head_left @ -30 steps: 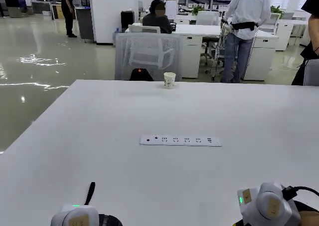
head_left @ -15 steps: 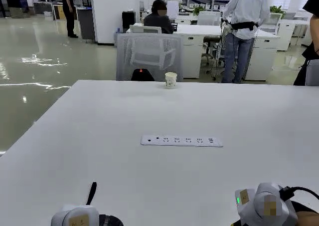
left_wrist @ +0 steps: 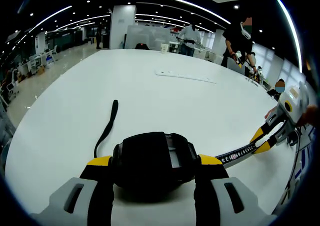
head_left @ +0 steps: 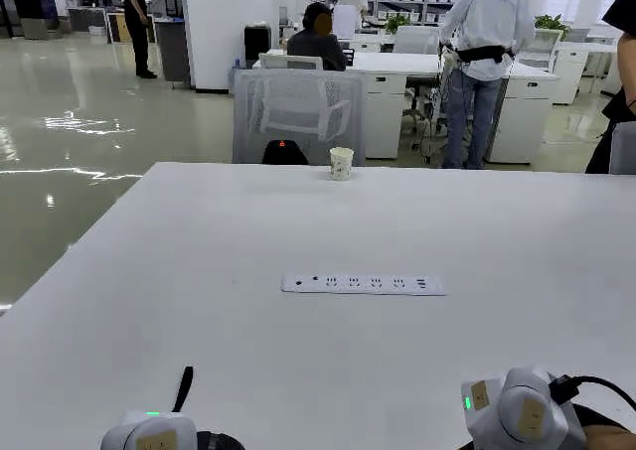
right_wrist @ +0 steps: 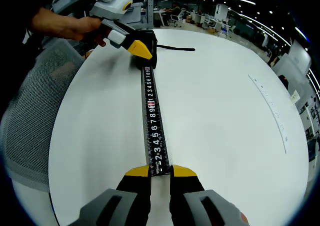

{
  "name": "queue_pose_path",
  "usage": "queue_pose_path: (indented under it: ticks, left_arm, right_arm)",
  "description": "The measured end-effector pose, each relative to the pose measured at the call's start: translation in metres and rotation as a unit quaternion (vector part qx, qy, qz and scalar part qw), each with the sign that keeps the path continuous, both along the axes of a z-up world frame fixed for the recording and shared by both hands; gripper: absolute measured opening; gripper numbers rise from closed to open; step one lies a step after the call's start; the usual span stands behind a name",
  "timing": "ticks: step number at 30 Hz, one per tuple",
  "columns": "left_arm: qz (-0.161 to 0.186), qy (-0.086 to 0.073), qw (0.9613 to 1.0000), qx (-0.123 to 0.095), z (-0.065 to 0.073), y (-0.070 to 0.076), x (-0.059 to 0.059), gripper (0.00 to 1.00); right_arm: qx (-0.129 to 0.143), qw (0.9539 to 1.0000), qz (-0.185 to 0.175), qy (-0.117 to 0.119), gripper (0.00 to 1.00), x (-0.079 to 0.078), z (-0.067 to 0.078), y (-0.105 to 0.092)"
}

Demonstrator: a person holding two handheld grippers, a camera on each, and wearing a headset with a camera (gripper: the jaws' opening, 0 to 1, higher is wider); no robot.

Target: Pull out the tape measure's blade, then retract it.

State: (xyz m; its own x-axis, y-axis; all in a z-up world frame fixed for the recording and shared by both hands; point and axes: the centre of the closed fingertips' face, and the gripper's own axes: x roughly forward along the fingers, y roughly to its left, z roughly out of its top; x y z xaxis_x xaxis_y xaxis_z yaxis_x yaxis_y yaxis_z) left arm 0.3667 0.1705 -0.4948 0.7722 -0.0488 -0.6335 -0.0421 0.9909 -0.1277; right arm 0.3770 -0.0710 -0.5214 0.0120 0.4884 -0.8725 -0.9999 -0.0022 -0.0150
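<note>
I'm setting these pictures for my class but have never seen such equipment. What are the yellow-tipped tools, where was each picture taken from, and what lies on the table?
No robot: a person holds a two-jaw gripper in each hand. The wide picture comes from a headset camera; each round one from a camera on a gripper. The left gripper clamps the tape measure case; the right gripper pinches the pulled-out blade. On the table are a power strip and a paper cup.

left claw [left_wrist: 155, 160] and right claw [right_wrist: 160, 171] both clamped, well apart.
</note>
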Motion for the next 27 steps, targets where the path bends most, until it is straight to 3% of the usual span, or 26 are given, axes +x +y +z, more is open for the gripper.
queue_pose_path:
  ticks: [27]
  left_arm:
    - [-0.001,0.002,1.0000,-0.005,0.000,0.000,-0.001,0.60]
  right_arm:
    - [0.012,0.9999,0.006,0.004,0.10,-0.004,0.000,0.029]
